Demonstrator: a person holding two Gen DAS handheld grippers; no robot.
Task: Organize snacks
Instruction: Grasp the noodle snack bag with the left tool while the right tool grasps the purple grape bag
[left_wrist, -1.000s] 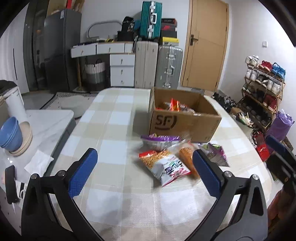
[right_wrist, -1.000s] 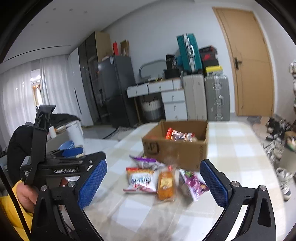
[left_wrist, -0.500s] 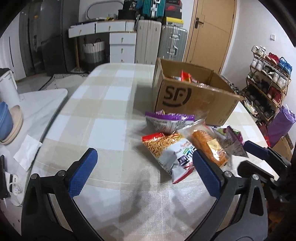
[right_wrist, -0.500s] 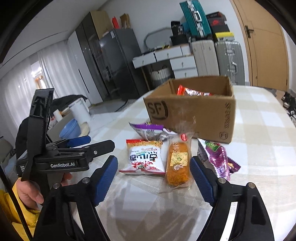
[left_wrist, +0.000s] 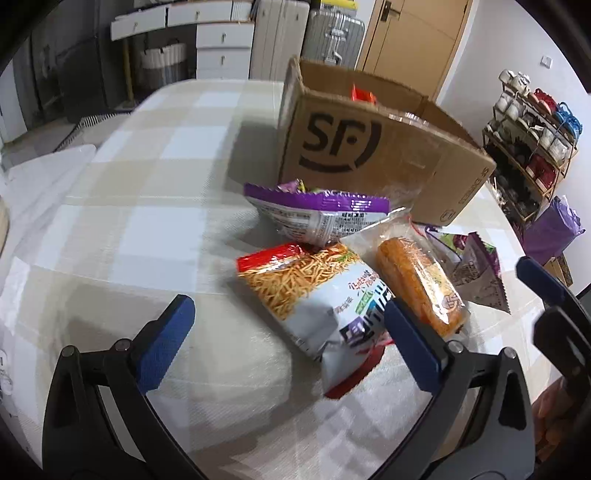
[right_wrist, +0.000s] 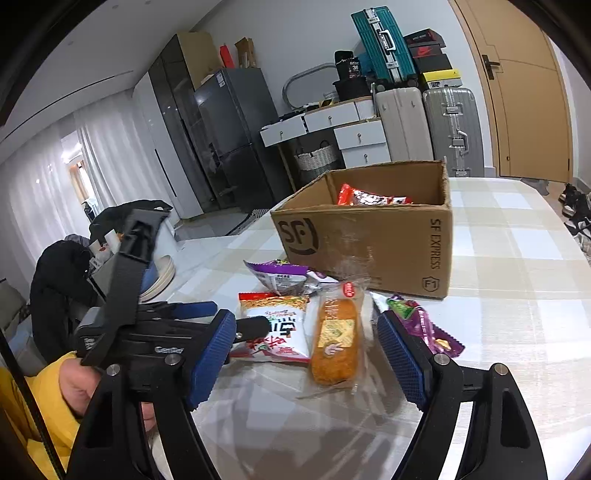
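Several snack packs lie in front of an open SF cardboard box (left_wrist: 369, 147) (right_wrist: 369, 240) on a checked table. A noodle-snack bag (left_wrist: 314, 291) (right_wrist: 277, 325), an orange bread roll in clear wrap (left_wrist: 417, 280) (right_wrist: 334, 339), a purple-topped bag (left_wrist: 317, 218) (right_wrist: 284, 277) and a purple pack (left_wrist: 476, 269) (right_wrist: 424, 325) lie there. A red pack (right_wrist: 365, 197) lies inside the box. My left gripper (left_wrist: 291, 332) is open, low over the table just before the noodle bag. My right gripper (right_wrist: 306, 339) is open with the bread roll between its fingers, not touching.
The checked table (left_wrist: 147, 184) extends left and behind the box. A shoe rack (left_wrist: 532, 122) and a purple bag (left_wrist: 554, 229) stand at the right. Bowls (right_wrist: 162, 273) sit on a side surface at the left. Suitcases (right_wrist: 424, 122) and drawers line the far wall.
Both grippers have moved forward and down toward the snack pile. The right gripper's fingers now flank the bread roll. No snack has moved.
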